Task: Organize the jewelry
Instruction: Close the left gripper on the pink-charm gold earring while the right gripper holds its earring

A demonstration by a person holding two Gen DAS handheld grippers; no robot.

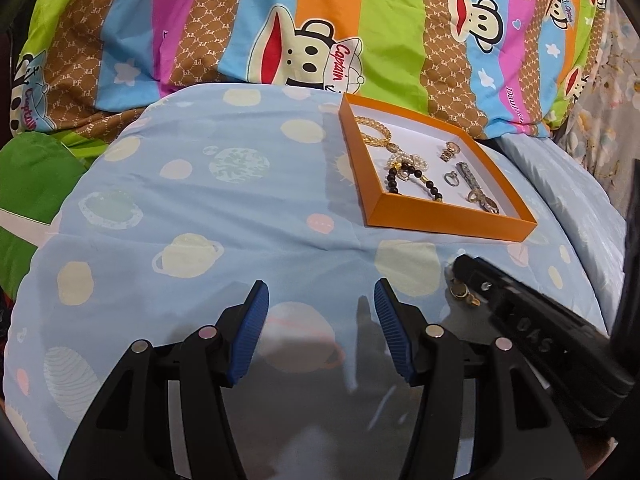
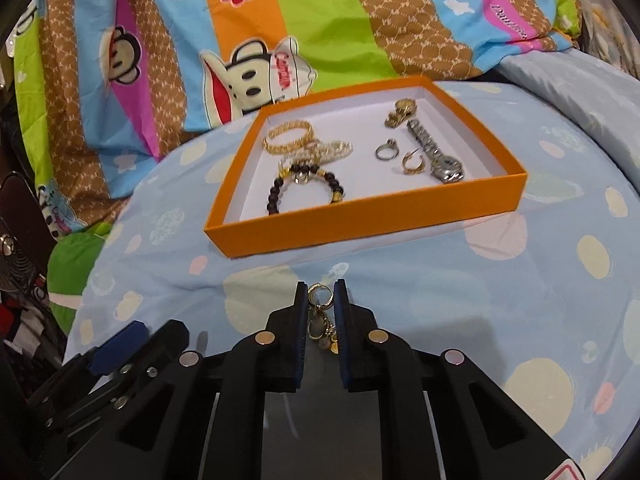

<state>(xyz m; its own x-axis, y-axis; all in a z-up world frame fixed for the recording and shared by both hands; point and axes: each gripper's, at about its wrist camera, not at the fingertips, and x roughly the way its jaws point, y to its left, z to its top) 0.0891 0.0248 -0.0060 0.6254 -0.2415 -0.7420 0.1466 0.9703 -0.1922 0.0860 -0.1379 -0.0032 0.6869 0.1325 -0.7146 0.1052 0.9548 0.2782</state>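
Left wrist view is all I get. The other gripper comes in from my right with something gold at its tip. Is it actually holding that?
Observer: Yes. In the right wrist view the right gripper is closed on a gold earring, one pad on each side.
Operator: Is there a similar piece in the box?
Observer: A gold hoop earring lies in the orange box, between the silver ring and the watch.

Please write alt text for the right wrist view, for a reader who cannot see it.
The right gripper is closed on a small gold earring above a blue planet-print sheet. Beyond it, an orange box holds bracelets, rings and a silver watch.
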